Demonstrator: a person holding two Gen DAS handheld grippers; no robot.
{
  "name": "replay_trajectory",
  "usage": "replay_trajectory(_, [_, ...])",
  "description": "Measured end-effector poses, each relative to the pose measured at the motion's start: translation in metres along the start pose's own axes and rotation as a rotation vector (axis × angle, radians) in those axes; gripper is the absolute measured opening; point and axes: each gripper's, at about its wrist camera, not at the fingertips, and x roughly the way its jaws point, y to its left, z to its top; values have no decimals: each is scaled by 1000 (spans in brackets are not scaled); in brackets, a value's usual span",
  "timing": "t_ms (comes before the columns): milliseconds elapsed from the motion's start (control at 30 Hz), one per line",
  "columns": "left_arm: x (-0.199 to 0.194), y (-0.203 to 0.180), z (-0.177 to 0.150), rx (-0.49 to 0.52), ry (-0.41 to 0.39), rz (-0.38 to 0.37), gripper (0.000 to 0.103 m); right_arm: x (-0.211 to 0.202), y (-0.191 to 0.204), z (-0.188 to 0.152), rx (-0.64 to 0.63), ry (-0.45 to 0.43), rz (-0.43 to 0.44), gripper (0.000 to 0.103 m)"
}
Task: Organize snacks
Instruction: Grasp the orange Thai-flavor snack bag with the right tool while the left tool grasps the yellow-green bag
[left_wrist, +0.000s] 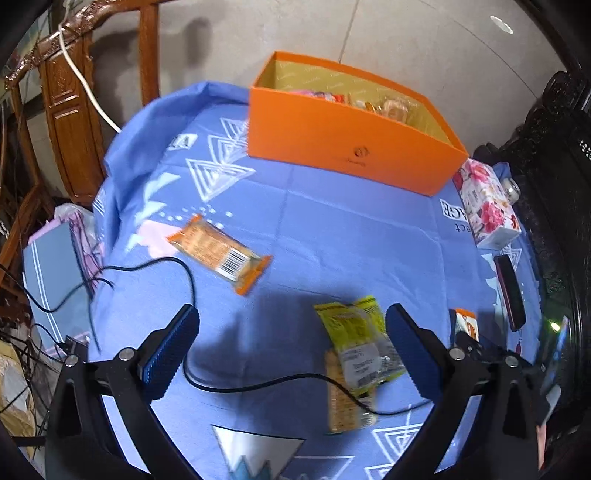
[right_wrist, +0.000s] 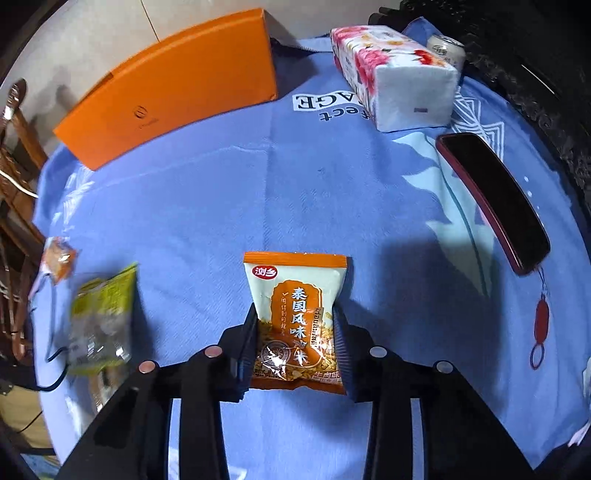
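Snacks lie scattered on the blue cloth. The right gripper clamps an orange-and-white packet, pads pressing both its sides. The left gripper hangs wide and empty — a green packet beneath it. The orange box stands behind.
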Motion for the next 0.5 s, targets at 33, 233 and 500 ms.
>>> replay_trajectory(33, [5,-6,-1,4,16,-2,99,-8,-3,-3,0,-5,10,38])
replay_trajectory(233, [49,-56,-11,53,121,22,99,-28,-11,-22,-14,-19,23,38])
replay_trajectory(500, [102,-86,-33,129,233,129,98,-35,-28,-27,21,-30,30,38])
